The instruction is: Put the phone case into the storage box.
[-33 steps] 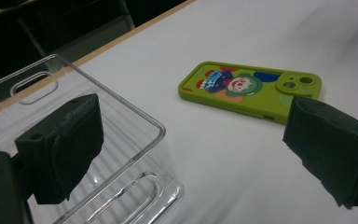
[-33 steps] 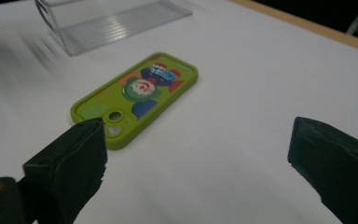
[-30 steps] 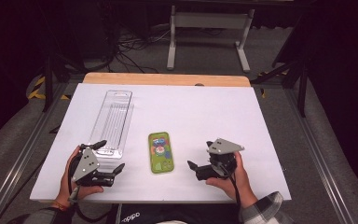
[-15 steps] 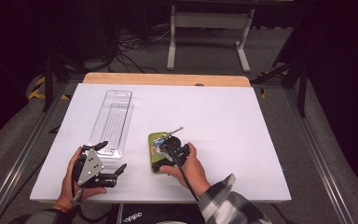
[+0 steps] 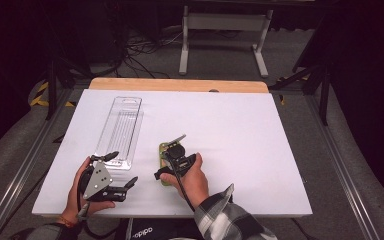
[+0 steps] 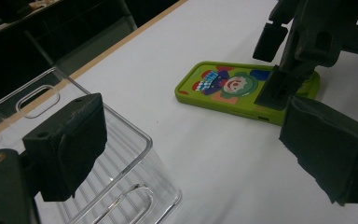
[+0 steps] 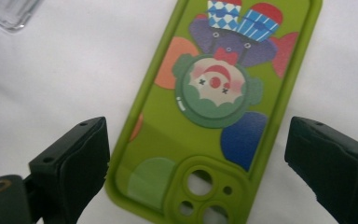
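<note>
Tool [image 7: 196,177] at right, spread astride green phone case [image 7: 214,107] near surface's [image 5: 260,130] front edge, ready to pinch; left tool [image 5: 115,172] spread, idle.

Lab-like recording space, white table [image 5: 240,125] on metal frame, cables [image 5: 145,47] on grey carpet, dark surroundings

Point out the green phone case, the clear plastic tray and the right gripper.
green phone case [image 7: 214,140]: right gripper view, printed back.
clear plastic tray [image 5: 120,131]: high view, ribbed floor.
right gripper [image 5: 172,157]: high view, between its jaws.

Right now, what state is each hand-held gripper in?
Left hand-held gripper: open, empty, beside the clear plastic tray.
Right hand-held gripper: open, straddling the green clown-print phone case.
</note>
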Tool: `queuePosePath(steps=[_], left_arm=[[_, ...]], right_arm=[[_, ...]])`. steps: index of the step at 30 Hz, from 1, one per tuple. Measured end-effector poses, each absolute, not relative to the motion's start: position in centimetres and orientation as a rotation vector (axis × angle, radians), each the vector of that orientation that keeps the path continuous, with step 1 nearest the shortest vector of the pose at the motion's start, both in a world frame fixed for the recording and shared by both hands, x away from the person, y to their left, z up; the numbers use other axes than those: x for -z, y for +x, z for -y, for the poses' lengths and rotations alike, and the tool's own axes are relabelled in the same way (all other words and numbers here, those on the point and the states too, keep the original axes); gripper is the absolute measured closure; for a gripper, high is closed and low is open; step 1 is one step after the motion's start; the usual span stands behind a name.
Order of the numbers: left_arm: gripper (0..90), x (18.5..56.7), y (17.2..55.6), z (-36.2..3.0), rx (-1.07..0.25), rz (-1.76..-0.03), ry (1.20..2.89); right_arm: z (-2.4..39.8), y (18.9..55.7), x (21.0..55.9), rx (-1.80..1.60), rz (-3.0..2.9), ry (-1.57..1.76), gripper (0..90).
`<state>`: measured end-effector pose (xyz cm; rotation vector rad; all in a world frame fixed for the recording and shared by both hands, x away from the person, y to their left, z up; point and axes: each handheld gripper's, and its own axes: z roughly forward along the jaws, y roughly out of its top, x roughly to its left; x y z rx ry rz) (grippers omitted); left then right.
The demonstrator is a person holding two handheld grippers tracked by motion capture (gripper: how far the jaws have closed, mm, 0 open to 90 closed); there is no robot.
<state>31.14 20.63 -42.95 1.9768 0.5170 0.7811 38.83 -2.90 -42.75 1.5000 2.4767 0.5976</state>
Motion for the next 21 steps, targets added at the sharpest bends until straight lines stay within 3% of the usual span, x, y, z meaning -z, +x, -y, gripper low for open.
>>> queuePosePath(steps=[8, 12, 21], left_arm=[[8.1, 43.0, 31.1, -20.6, -0.779, -0.523, 1.976], [8.1, 43.0, 31.2, -20.6, -0.761, -0.513, 1.984], [8.2, 43.2, 31.2, -20.3, -0.756, -0.502, 2.003]], right_arm=[[2.2, 38.7, 43.4, -0.538, -2.416, 1.549, 6.2], [1.4, 38.6, 44.6, -0.478, -2.409, 1.550, 1.2], [2.0, 38.2, 44.3, -0.543, -2.301, 1.601, 14.9]])
